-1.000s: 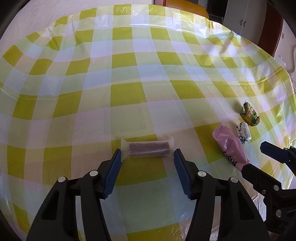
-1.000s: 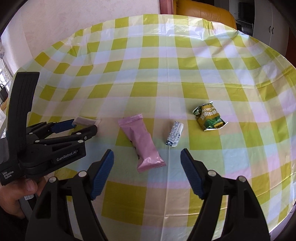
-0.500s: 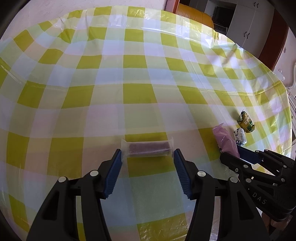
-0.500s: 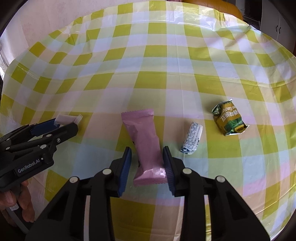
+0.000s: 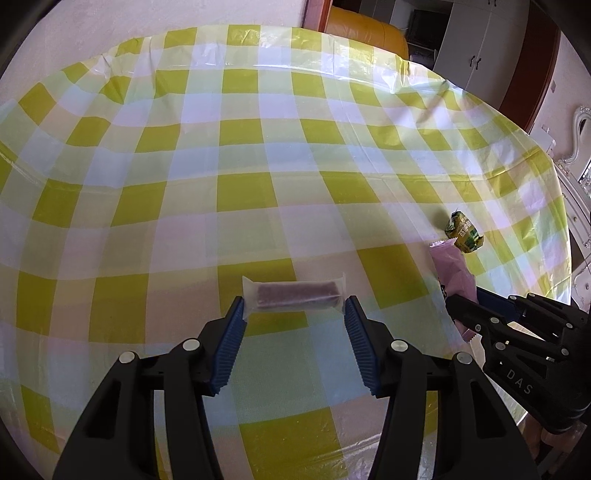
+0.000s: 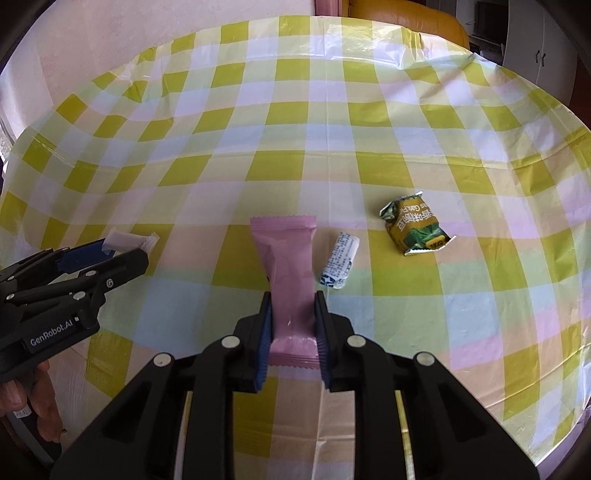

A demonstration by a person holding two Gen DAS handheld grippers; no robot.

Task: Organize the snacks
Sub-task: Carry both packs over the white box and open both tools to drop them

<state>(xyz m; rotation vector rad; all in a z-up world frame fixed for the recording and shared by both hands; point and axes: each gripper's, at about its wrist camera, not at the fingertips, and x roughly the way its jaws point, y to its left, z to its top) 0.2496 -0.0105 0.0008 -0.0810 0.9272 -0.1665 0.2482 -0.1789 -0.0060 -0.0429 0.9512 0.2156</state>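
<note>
A clear-wrapped brown bar (image 5: 293, 293) lies crosswise between the tips of my left gripper (image 5: 294, 306), whose jaws touch the wrapper's two ends without pressing it; it also shows in the right wrist view (image 6: 129, 242). My right gripper (image 6: 292, 302) is shut on the near half of a pink snack packet (image 6: 286, 262), also seen in the left wrist view (image 5: 450, 266). A small white and blue candy (image 6: 341, 260) lies just right of the packet. A green and gold packet (image 6: 415, 230) lies further right, also in the left wrist view (image 5: 463, 234).
Everything rests on a round table under a yellow and white checked plastic cloth (image 5: 243, 140). An orange chair (image 5: 365, 33) stands behind the far edge, with white cupboards (image 5: 472, 48) beyond. The table's right edge (image 6: 576, 369) is close to the green packet.
My right gripper moved forward over the pink packet and closed on it. My left gripper stayed around the bar, with the view shifting slightly.
</note>
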